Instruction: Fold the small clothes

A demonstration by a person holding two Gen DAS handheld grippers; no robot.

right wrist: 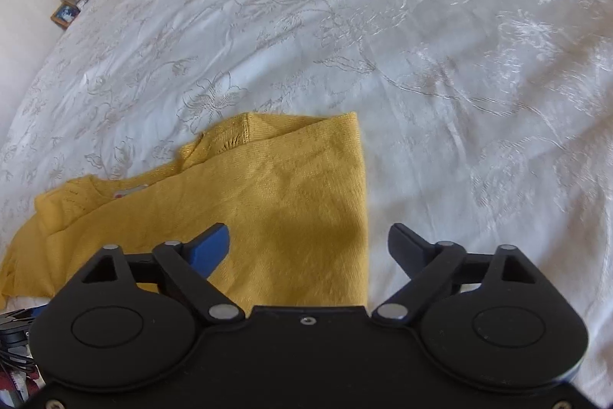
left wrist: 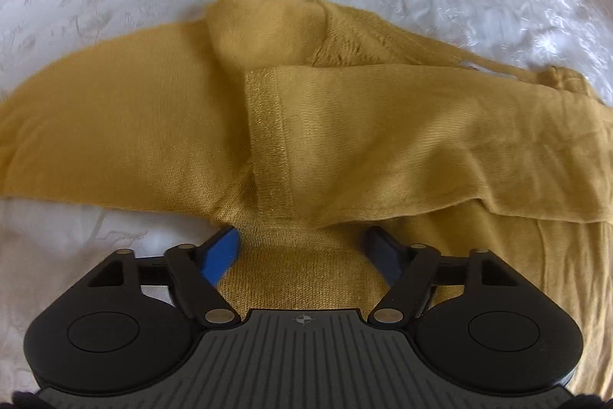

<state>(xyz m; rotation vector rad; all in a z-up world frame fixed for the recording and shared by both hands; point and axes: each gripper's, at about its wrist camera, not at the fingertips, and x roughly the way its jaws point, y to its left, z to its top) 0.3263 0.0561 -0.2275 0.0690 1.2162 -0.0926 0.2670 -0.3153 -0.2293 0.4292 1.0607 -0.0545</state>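
The yellow sweater is partly folded, with more folding to do.

The yellow sweater [left wrist: 345,125] lies on the white bed [right wrist: 421,45], one sleeve laid across its middle (the other side looks folded in). The left gripper [left wrist: 302,248] and right gripper [right wrist: 310,248] hang over it, jaws wide apart, holding nothing.
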